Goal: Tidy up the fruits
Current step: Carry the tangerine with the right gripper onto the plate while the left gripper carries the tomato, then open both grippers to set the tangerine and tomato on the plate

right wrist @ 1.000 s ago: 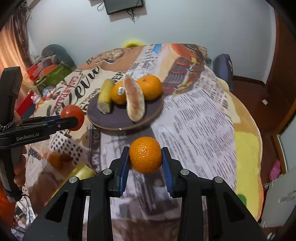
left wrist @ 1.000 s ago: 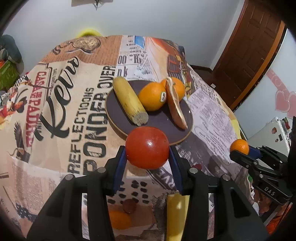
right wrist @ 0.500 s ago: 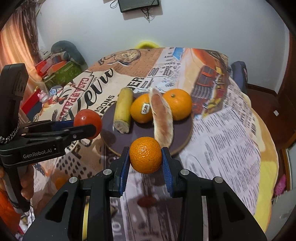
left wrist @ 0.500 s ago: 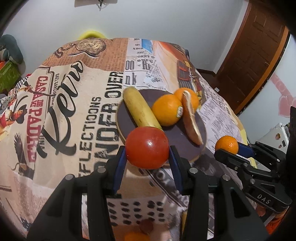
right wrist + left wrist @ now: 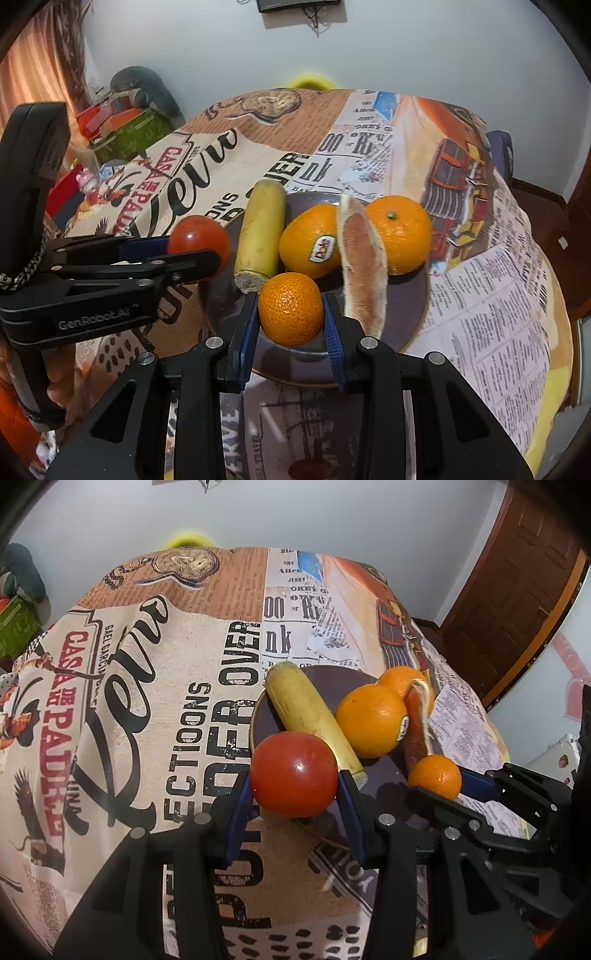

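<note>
My left gripper [image 5: 294, 797] is shut on a red tomato [image 5: 294, 774] and holds it above the near left rim of the dark round plate [image 5: 266, 716]. My right gripper [image 5: 290, 328] is shut on a small tangerine [image 5: 290, 308] above the plate's front [image 5: 406, 317]. On the plate lie a yellow banana piece [image 5: 260, 236], a stickered orange [image 5: 310, 245], a second orange [image 5: 400, 232] and a pale pink fruit slice [image 5: 364, 266] standing on edge. The tomato [image 5: 199, 242] and the left gripper [image 5: 192, 254] show in the right wrist view, the tangerine [image 5: 434, 776] in the left.
The round table wears a printed newspaper-style cloth [image 5: 147, 701]. A brown door [image 5: 517, 602] stands at the right. Boxes and toys [image 5: 122, 125] sit off the table's left. A yellow chair back [image 5: 310, 81] shows behind the table.
Both grippers have moved forward with their fruit, from short of the plate to over its near edge. The plate and its fruit have not moved.
</note>
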Tool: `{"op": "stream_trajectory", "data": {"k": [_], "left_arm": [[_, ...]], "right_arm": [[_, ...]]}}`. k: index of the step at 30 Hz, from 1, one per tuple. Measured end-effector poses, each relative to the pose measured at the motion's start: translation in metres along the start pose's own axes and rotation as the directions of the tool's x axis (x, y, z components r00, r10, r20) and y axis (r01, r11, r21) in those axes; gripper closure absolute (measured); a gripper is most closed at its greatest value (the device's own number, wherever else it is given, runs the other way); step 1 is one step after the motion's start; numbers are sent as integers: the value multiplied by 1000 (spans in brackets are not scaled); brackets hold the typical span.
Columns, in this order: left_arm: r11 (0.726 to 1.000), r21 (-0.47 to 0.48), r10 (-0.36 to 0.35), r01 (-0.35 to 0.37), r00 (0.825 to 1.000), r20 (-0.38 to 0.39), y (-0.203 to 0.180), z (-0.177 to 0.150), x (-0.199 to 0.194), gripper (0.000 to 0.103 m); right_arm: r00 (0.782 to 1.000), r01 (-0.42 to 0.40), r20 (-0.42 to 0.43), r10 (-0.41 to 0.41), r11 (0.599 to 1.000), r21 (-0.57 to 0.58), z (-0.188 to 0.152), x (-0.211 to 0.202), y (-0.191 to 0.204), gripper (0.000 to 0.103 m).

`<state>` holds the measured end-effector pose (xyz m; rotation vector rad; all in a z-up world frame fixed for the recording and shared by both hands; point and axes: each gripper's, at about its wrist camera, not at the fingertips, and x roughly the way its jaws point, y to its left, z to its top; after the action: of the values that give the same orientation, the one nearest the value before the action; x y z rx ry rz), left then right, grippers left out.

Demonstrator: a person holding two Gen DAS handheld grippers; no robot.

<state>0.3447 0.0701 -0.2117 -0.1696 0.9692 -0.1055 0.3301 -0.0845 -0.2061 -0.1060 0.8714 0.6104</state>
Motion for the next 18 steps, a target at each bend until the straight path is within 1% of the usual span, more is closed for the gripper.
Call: {"op": "stream_trajectory", "data": {"k": [5,10,11,15,16,18], "left_arm": [[1000,5,7,-7,1000,9,-2,1,2,57],[1000,9,2,-2,1000,2,-1,2,3,55],[1000,6,0,0,1000,2,-1,2,3,54],[1000,28,0,0,1000,18,-5,2,-1,43],[999,34,4,-5,1000,23,-6,2,-2,42],[999,45,9,-11,1000,27,-8,2,-5,42]], "right_arm": [[1000,1,-25,-2,999,-32,-1,12,5,72],[999,1,-44,-2,999,-37,-2,19,4,72],[999,1,-45,-3,999,-37,-2,20,4,72],[998,3,-58,-6,999,-46,-3,23,5,72],[998,4,-61,-7,999,-49,-3,24,5,72],[998,12,-61,-15,999,-52,-4,23,5,68]]}}
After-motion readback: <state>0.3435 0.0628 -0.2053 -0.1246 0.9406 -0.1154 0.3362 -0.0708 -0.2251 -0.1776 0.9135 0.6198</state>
